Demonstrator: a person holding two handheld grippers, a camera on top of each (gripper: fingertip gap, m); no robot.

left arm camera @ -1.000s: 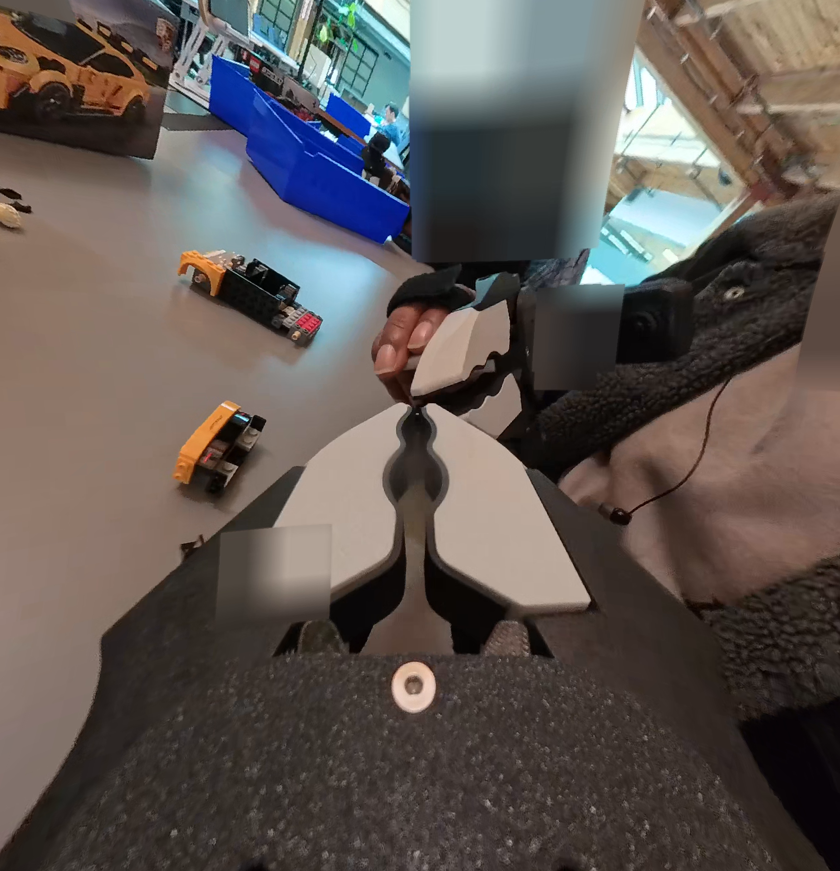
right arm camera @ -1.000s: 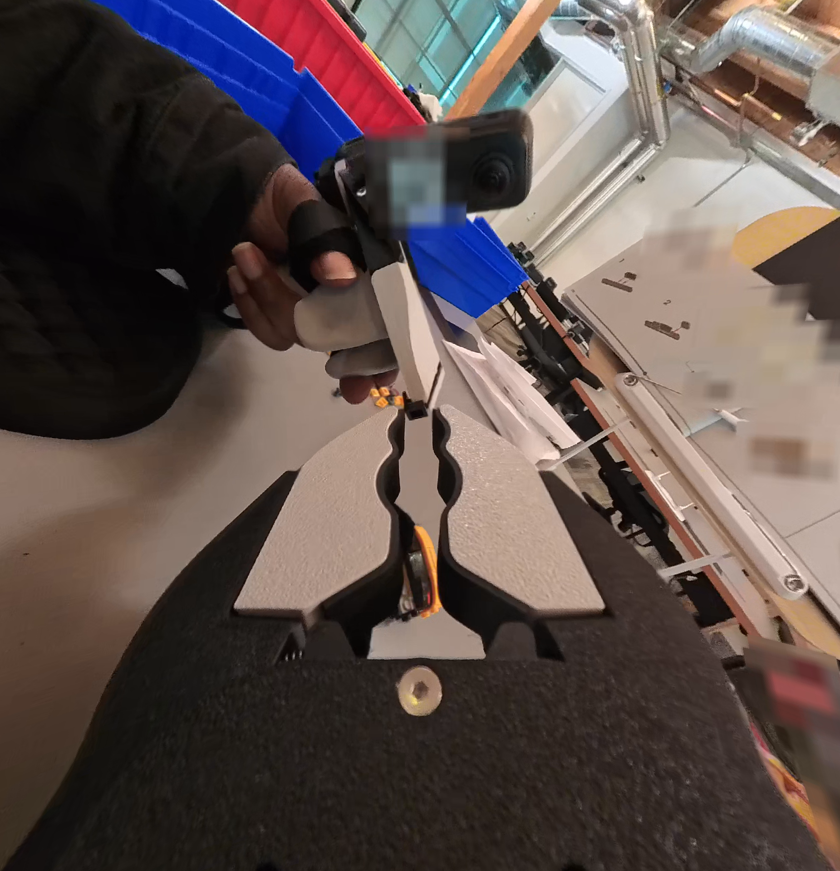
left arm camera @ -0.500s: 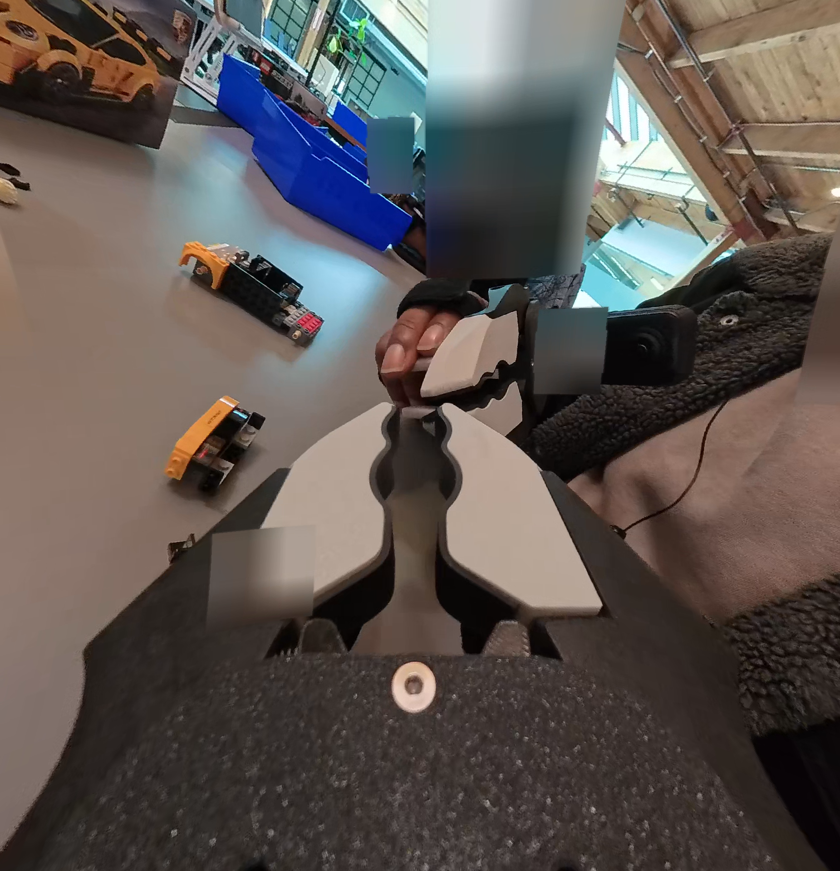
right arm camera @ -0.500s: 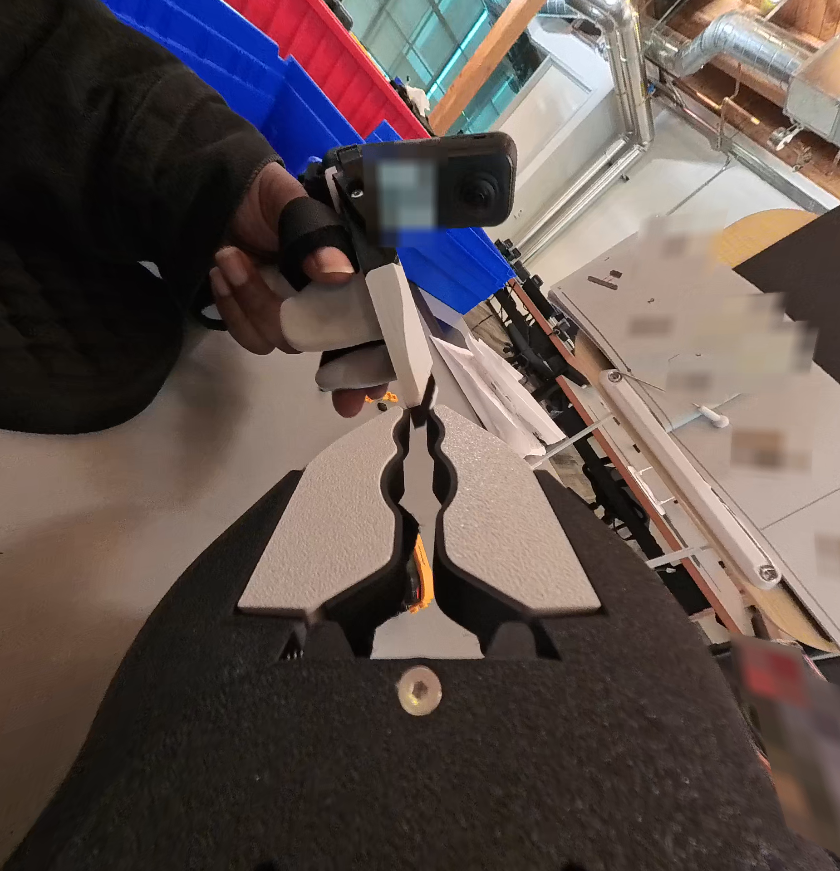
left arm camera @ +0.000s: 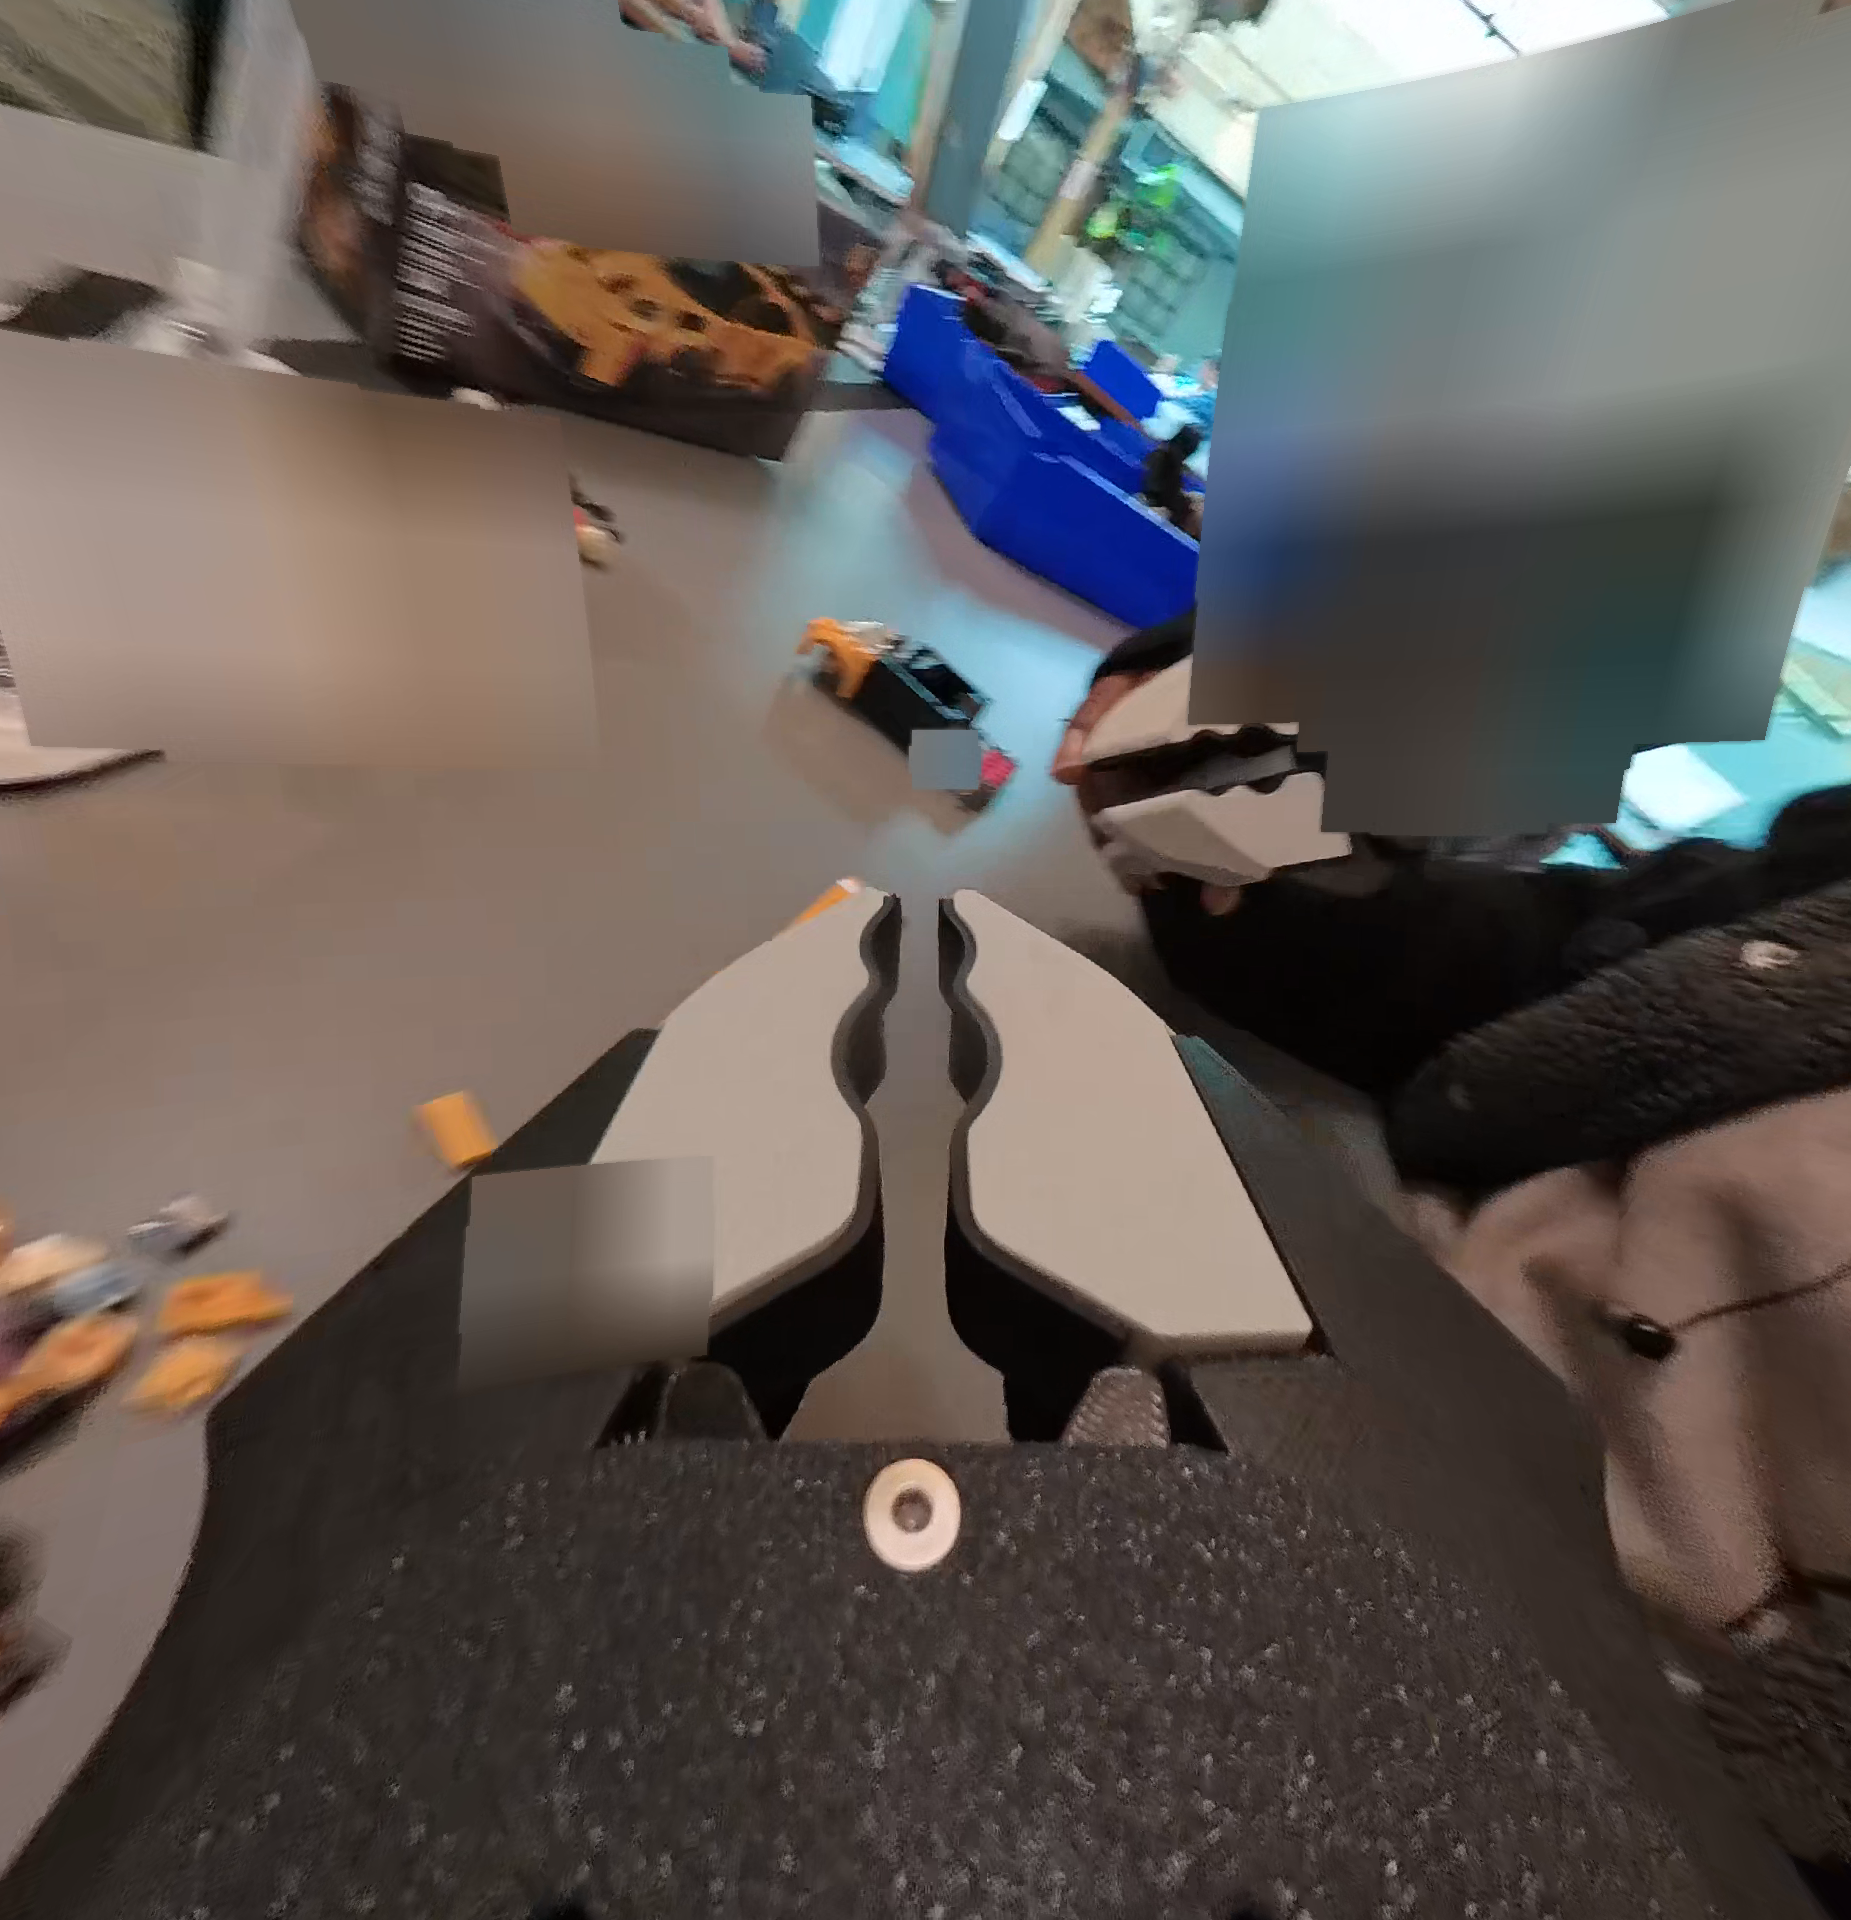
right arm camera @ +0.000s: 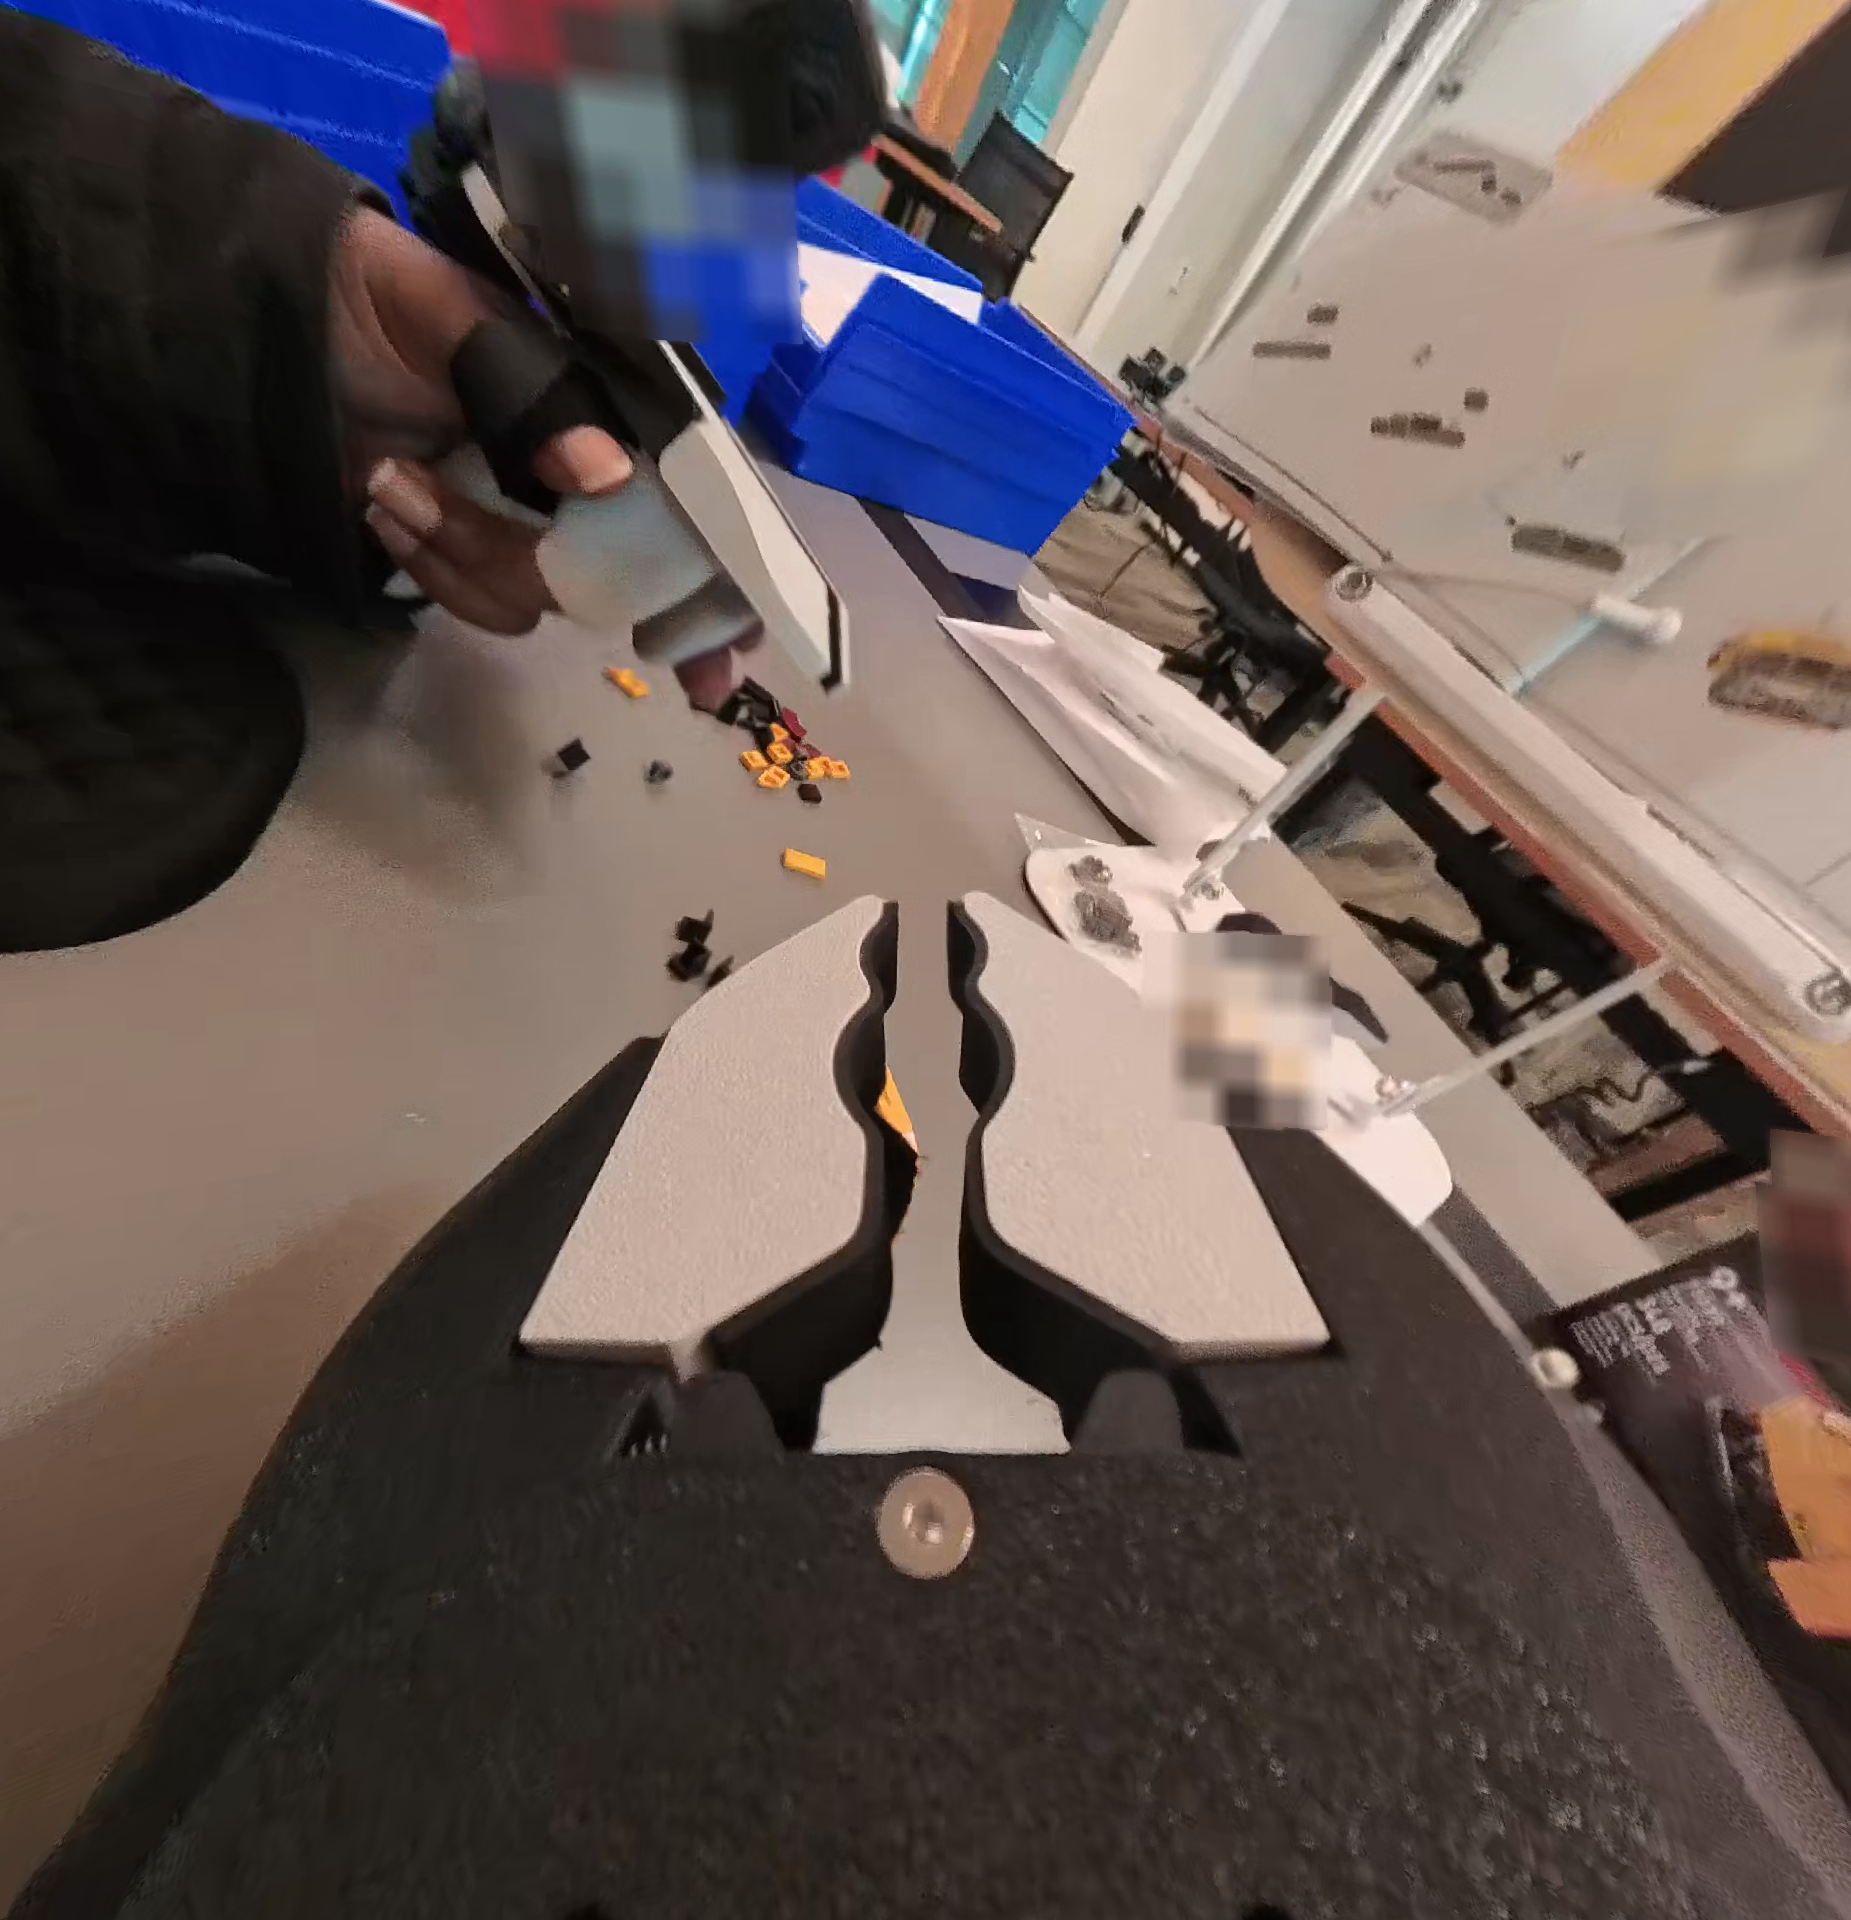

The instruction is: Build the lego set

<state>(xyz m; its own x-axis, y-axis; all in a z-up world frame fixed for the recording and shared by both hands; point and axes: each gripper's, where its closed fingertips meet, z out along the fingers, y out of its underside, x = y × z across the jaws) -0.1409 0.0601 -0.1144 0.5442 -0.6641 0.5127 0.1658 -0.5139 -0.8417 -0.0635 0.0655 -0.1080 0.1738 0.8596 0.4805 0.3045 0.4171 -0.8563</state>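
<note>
The left tool (left arm camera: 919, 914) hangs over the grey counter (left arm camera: 277, 935) with its fingers a little spread, a narrow gap between the tips and nothing in it. Just past its left fingertip an orange piece (left arm camera: 825, 902) peeks out; whether it touches the finger is unclear. Farther off on the counter lies a part-built black and orange car chassis (left arm camera: 895, 681). A single orange brick (left arm camera: 455, 1128) lies to the left, and a blurred heap of orange and dark pieces (left arm camera: 79, 1320) sits at the left edge. The set's box (left arm camera: 588, 332) stands at the back, with blue bins (left arm camera: 1035, 478) behind the counter.

The right tool (right arm camera: 923, 920) also has its fingers a little apart at the tips. Deep in the gap, against the left finger, sits a small orange part (right arm camera: 895, 1117); whether the fingers grip it I cannot tell. Ahead on the counter are a lone orange plate (right arm camera: 803, 863), a few black bits (right arm camera: 692, 951) near the left fingertip, and a loose pile of orange and black pieces (right arm camera: 791, 764). The left tool (right arm camera: 796, 613) shows above that pile, pointing down at it, held by a hand (right arm camera: 433, 447) in a dark sleeve. White paper sheets (right arm camera: 1097, 717) lie to the right.
</note>
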